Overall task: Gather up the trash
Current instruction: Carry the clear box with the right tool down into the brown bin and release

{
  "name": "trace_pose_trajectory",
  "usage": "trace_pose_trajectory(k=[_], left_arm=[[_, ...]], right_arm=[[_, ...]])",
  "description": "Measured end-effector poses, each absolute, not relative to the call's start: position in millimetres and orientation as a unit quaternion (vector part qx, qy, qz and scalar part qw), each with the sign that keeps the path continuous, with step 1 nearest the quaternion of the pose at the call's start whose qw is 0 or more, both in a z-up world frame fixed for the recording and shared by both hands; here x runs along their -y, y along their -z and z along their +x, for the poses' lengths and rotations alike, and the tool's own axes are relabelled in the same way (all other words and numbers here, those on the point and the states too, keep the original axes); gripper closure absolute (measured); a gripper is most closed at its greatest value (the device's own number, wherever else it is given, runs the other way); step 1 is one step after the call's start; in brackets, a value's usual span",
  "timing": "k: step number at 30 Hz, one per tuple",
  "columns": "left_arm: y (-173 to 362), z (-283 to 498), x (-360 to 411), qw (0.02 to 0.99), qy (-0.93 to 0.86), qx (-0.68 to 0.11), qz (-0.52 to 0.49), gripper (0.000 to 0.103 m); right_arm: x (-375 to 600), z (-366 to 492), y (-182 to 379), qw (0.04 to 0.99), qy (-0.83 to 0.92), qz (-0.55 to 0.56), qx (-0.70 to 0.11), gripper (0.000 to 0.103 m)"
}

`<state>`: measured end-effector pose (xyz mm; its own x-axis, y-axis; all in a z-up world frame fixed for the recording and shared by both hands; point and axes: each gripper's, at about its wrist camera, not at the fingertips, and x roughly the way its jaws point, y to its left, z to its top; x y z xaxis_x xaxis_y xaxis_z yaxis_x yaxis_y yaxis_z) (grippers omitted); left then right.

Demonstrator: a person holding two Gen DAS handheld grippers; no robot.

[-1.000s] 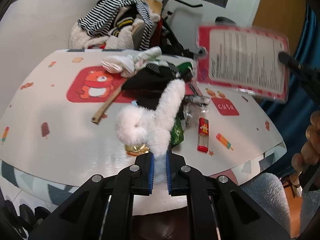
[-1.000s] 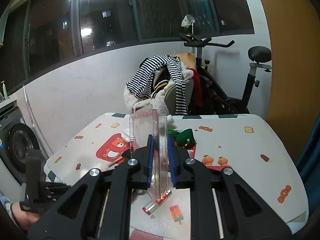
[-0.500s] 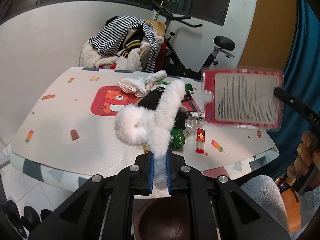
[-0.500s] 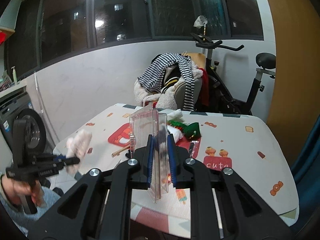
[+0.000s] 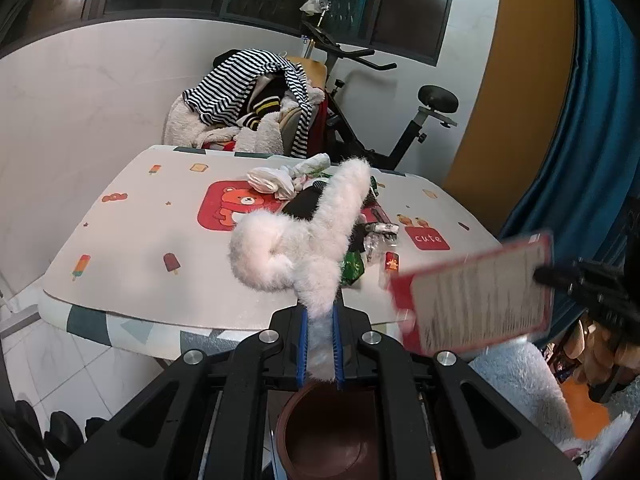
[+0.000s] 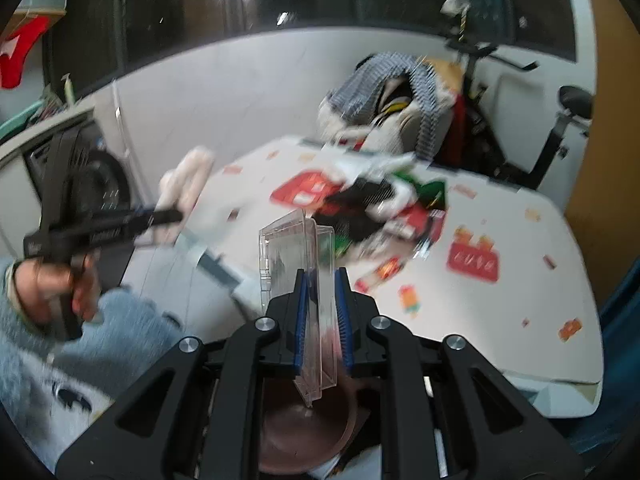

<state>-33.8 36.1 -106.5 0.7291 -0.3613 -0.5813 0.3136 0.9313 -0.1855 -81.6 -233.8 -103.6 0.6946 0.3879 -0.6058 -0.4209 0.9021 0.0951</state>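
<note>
Left tool clenched on a white fluffy strip, which curls up and away from the pads, off the bench. Right tool clenched on a clear plastic package, held on edge; from the left camera its red-bordered printed card shows at right, blurred. Both tools hang near the bench's near edge, above a brown round bin on the floor. Mid-bench, a heap of litter: white crumpled cloth, green wrapper, red lighter. Far side, a chair piled with striped clothes; an exercise bike behind it.
</note>
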Motion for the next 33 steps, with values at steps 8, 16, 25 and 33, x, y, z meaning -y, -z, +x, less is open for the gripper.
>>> trace_pose_trajectory(k=[8,16,25,33], left_arm=[[125,-34,-32,0.923,0.190,-0.332,-0.036,0.093],[146,-34,-25,0.915,0.197,-0.350,-0.031,0.093],[166,-33,-16,0.906,0.212,-0.366,-0.018,0.093],[186,-39,-7,0.899,0.231,-0.371,-0.017,0.093]], right_arm=[[197,-67,179,0.851,-0.246,-0.072,-0.459,0.086],[151,-28,273,0.790,-0.238,-0.108,-0.554,0.086],[136,-18,319,0.780,-0.191,-0.103,-0.587,0.084],[152,-19,295,0.818,-0.189,-0.056,-0.541,0.052]])
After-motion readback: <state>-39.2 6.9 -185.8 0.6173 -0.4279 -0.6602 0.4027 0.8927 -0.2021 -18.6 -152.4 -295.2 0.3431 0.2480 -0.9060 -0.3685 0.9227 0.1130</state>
